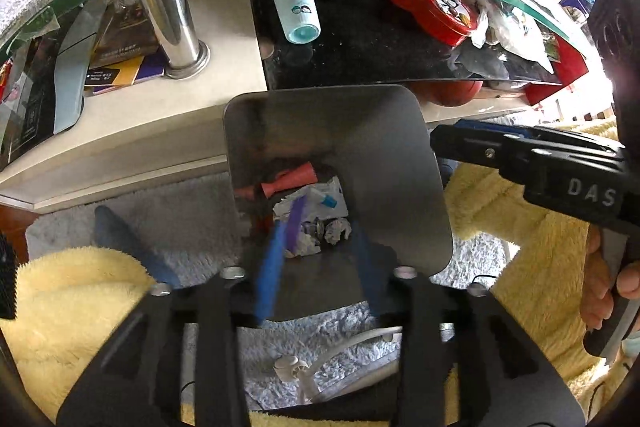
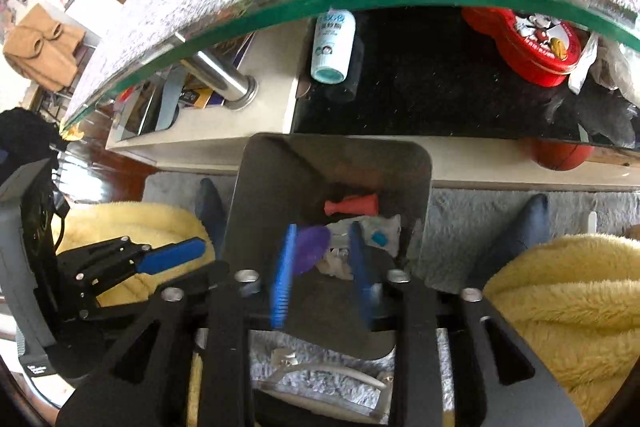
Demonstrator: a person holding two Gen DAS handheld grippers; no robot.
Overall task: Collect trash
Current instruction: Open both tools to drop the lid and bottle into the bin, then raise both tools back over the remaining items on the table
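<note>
I am holding both grippers over the bin (image 1: 400, 163), jaws parted. A purple scrap (image 2: 310, 247), falling I think, is lying between my right gripper (image 2: 322, 279) fingers, unpinched; my left gripper (image 1: 316, 259) is holding nothing. The trash (image 1: 316, 211) is lying directly below, at the bin's bottom.

"DAS" is printed on the right tool (image 1: 444, 143).
</note>
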